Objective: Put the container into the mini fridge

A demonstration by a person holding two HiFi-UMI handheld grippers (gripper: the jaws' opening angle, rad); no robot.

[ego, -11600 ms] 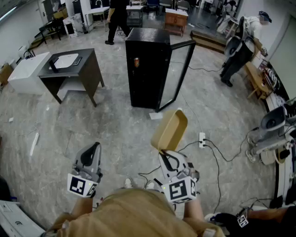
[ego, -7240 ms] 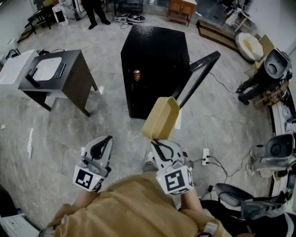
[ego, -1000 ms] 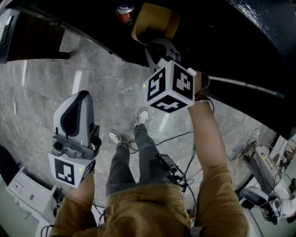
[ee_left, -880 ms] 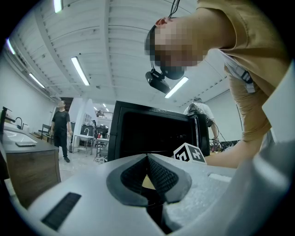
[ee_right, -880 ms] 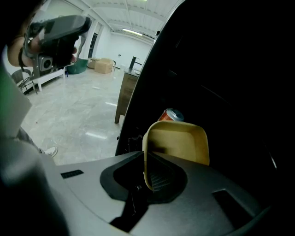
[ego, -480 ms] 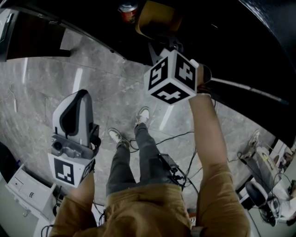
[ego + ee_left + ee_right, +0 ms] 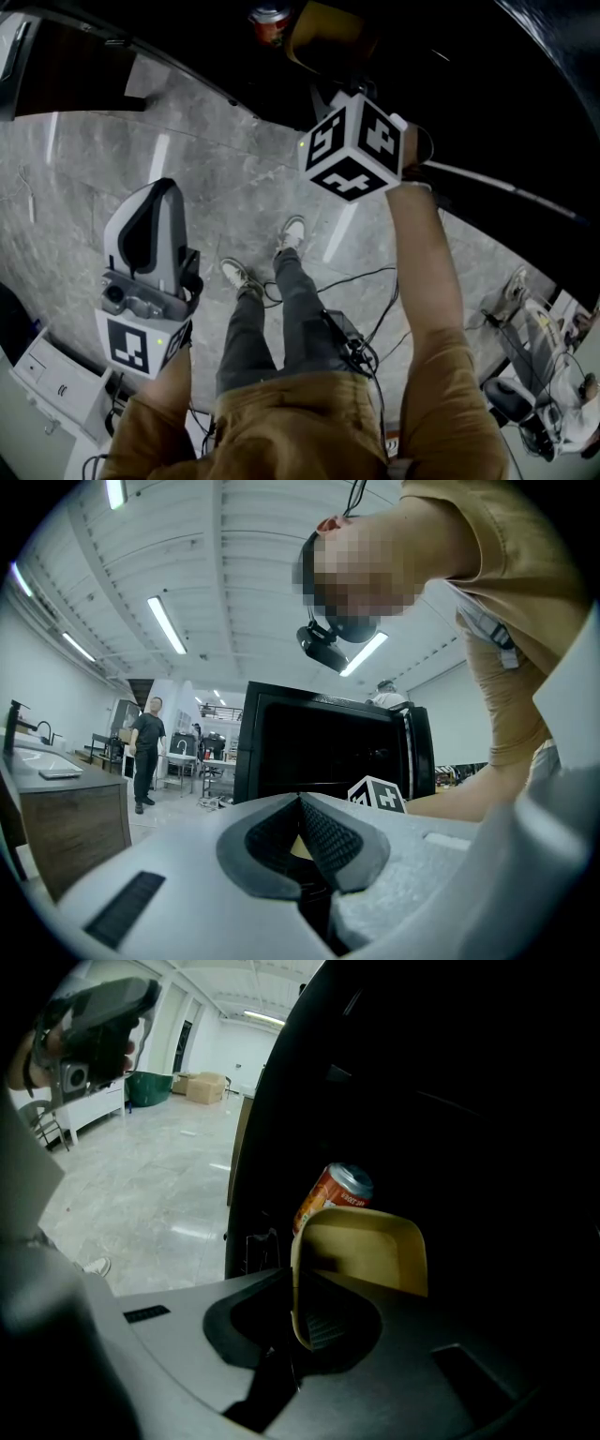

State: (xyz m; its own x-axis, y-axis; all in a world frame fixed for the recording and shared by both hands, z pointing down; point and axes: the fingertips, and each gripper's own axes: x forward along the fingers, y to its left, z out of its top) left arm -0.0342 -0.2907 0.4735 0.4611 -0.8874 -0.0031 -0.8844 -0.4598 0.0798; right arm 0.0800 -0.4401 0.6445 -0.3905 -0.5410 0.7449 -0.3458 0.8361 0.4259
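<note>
Tan container (image 7: 366,1251) is hanging inside the fridge (image 7: 469,1101), just beside the can (image 7: 330,1199); my right fingers (image 7: 248,1321) are gripping its rim, my left fingers (image 7: 272,841) are resting closed, empty.

My right claw (image 7: 298,1309) is mid-grey with black ribbed pads (image 7: 323,1324), and the container (image 7: 366,1252) in it is a pale mustard yellow. Just beyond the claw's tips the can (image 7: 330,1196) is orange-red with a silver top, inside the black mini fridge (image 7: 450,1101). The marker cube (image 7: 356,148) behind that claw is white with black squares. My left claw (image 7: 302,808) is light grey, its pads black. Below both claws the floor (image 7: 220,178) is grey and marble-veined.
</note>
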